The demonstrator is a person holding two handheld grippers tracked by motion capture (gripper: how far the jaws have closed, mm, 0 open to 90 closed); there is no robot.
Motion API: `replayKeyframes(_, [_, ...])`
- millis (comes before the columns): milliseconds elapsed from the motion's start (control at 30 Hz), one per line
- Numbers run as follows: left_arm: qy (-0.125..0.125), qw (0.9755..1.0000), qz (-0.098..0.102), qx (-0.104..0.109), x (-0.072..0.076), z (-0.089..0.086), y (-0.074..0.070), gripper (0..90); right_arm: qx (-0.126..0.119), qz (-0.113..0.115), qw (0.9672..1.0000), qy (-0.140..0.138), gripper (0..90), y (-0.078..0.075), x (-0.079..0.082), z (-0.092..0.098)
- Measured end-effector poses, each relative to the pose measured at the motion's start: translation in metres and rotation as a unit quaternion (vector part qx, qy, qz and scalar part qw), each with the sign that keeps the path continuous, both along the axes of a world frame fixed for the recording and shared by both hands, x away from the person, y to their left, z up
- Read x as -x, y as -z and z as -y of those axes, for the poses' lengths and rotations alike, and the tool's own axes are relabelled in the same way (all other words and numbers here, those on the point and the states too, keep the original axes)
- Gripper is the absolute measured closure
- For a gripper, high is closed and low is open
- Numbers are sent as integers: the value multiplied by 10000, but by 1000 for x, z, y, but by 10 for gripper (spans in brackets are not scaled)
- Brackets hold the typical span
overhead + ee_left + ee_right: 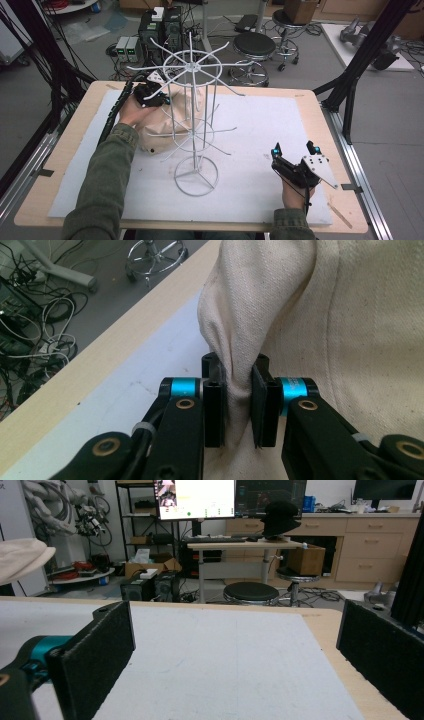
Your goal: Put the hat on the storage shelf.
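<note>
No words or labels readable on cream cloth hat. Hat sits at left side of table, behind white wire rack, partly on white mat. Which way hat points: cannot tell, cloth bunched. Left gripper squeezes fold of hat tight. Right gripper wide apart, holding nothing, low over mat at right.

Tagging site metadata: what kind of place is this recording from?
Most likely a robotics lab or workshop. The table stands among loose cables and electronics boxes on the floor, with monitors on a desk and a robot arm parked behind.
</note>
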State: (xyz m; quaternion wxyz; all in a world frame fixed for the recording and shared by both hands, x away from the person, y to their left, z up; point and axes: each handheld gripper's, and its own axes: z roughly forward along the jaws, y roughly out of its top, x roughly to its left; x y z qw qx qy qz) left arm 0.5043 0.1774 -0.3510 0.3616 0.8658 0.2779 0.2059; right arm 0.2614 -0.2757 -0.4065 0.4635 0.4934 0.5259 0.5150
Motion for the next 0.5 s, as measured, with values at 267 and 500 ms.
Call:
replayKeyframes(267, [-16,9993,166,320,7,-6,-9,787,-16,-9,10000,3,13,0,0,-1])
replayKeyframes(500, [-51,9979,368,532,15,-18,-21,786,-9,-13,10000,-10,13,0,0,-1])
